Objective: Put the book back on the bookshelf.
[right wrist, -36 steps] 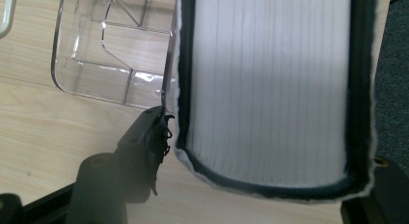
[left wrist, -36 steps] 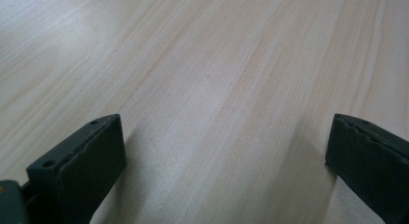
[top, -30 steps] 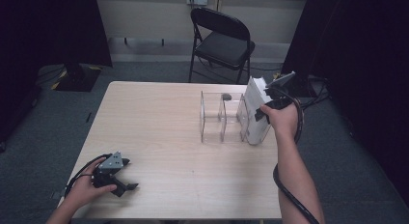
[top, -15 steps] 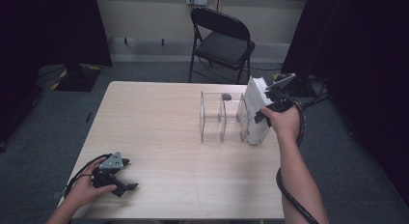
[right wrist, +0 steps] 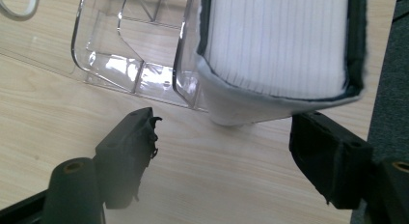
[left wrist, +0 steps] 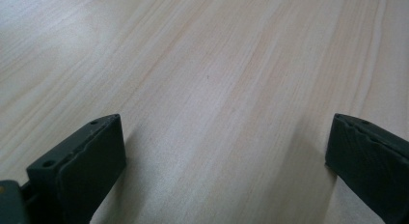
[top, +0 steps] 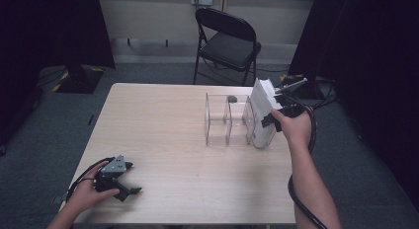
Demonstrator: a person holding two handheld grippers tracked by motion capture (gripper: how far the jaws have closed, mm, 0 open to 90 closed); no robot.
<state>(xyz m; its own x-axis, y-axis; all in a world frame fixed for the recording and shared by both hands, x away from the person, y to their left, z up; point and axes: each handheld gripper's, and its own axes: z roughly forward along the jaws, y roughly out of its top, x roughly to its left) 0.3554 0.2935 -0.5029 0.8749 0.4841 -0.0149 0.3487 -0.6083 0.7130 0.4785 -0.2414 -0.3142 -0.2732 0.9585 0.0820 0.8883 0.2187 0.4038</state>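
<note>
White pleated filter (right wrist: 277,45) is leaning against the outer right wall of the clear organizer (top: 227,121), just beside the table (top: 163,125) edge, its lower end on the wood. Jaws of the right gripper (right wrist: 224,151) have just been opening and are standing clear of it, nothing pinched. Backing straight away from the organizer seems safest, since the table edge is leaving little room there. Nearer the person, well apart from the organizer, the left gripper (left wrist: 222,151) is resting open over bare wood.

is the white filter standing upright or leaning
Leaning: the white filter tilts against the clear rack, bottom edge on the table.
</note>
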